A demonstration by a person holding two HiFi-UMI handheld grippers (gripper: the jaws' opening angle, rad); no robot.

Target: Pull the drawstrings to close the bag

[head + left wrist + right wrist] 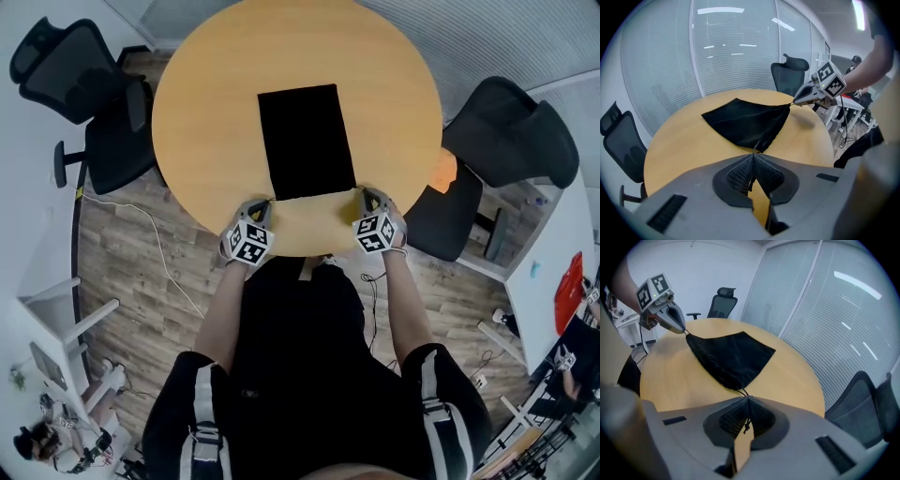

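A black drawstring bag [305, 141] lies flat on the round wooden table [206, 94], its mouth along the near edge. My left gripper [266, 208] is shut on the drawstring at the bag's near left corner [759, 145]. My right gripper [362, 199] is shut on the drawstring [741, 392] at the near right corner; a knotted cord end hangs between its pads. In the left gripper view the bag [745, 119] stretches across to the right gripper [806, 93]. The bag [729, 357] in the right gripper view stretches to the left gripper [675, 319]. Both near corners are lifted slightly.
Black office chairs stand around the table, one at the left [89, 103] and one at the right [511, 141]. An orange item [442, 171] lies by the right chair. A white desk [562, 272] is at the far right. Glass walls with blinds [731, 51] are behind the table.
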